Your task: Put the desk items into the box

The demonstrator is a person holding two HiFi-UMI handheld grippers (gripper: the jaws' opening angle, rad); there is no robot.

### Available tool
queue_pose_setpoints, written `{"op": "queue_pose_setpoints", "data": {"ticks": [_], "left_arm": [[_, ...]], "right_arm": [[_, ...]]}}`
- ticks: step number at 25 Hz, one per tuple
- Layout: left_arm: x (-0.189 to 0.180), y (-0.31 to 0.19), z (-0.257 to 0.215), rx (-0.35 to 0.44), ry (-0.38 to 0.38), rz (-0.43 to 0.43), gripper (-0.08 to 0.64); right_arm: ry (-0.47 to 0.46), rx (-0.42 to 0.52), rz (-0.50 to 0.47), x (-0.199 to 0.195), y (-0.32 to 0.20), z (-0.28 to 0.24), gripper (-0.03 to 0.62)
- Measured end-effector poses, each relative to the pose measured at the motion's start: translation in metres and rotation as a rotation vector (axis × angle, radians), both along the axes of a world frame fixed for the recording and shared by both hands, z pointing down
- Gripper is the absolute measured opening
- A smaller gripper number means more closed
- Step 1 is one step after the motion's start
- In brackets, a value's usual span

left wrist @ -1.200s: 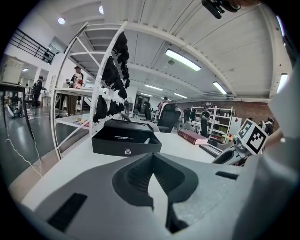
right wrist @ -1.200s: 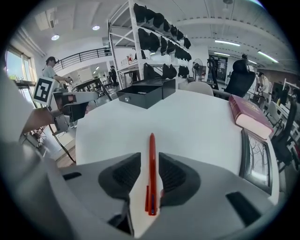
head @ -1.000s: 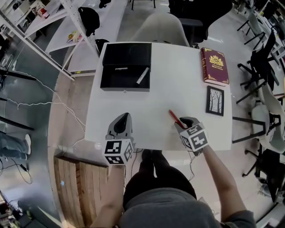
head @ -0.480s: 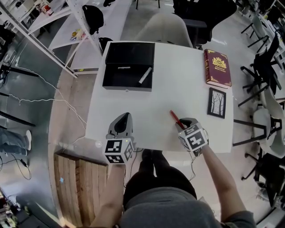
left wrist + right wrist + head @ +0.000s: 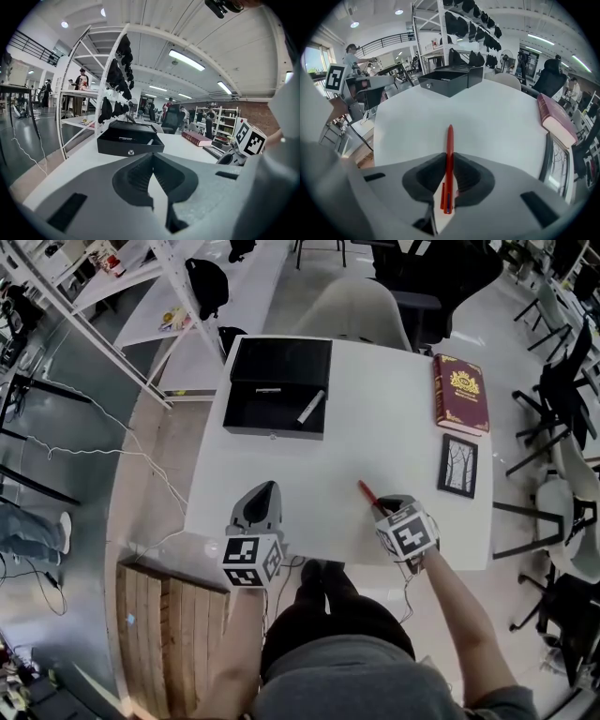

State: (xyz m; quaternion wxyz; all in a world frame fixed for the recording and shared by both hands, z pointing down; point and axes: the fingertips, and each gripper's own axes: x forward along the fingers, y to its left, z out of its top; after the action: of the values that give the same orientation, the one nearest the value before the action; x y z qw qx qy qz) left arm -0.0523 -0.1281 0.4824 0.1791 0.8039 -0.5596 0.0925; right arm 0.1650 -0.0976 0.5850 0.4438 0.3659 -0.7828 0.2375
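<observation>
A red pen (image 5: pixel 367 493) lies on the white table (image 5: pixel 375 427) near its front edge. My right gripper (image 5: pixel 382 507) is at the pen's near end. In the right gripper view the pen (image 5: pixel 450 138) runs straight out between the closing jaws, whose pads press on it; my right gripper (image 5: pixel 449 155) rests low over the table. The open black box (image 5: pixel 277 413) stands at the far left and holds a white marker (image 5: pixel 310 407) and a dark pen (image 5: pixel 269 390). My left gripper (image 5: pixel 263 489) sits at the front left, shut and empty (image 5: pixel 151 155).
A dark red book (image 5: pixel 460 395) lies at the table's far right, with a black picture frame (image 5: pixel 457 465) just in front of it. A pale chair (image 5: pixel 352 310) stands behind the table. Black chairs crowd the right side, and a wooden pallet (image 5: pixel 169 634) lies on the floor at the left.
The head camera has drifted, so the table sits slightly lower in view. Both grippers stay where they were, the right one still at the red pen.
</observation>
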Motion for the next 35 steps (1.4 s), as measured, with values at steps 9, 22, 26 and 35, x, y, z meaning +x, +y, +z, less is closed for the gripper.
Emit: {"op": "queue_pose_setpoints", "data": {"ticks": [9,22,26,35], "left_arm": [[0.001,-0.006,-0.013,0.032,-0.012,-0.031,0.006],[-0.007,-0.009,-0.036,0.089,-0.03,-0.113,0.006],[-0.013,-0.007,-0.044,0.107,-0.038,-0.144,0.006],[-0.035,-0.013,-0.057,0.133,-0.053,-0.188,0.006]], "right_arm": [[-0.119,0.057,0.023,0.001,-0.012,-0.034,0.052],[-0.28,0.222,-0.052,-0.025,-0.051,-0.119,0.052],[-0.338,0.254,-0.06,-0.033,-0.064,-0.141,0.052],[-0.394,0.319,-0.127,-0.07,-0.092,-0.18,0.052]]}}
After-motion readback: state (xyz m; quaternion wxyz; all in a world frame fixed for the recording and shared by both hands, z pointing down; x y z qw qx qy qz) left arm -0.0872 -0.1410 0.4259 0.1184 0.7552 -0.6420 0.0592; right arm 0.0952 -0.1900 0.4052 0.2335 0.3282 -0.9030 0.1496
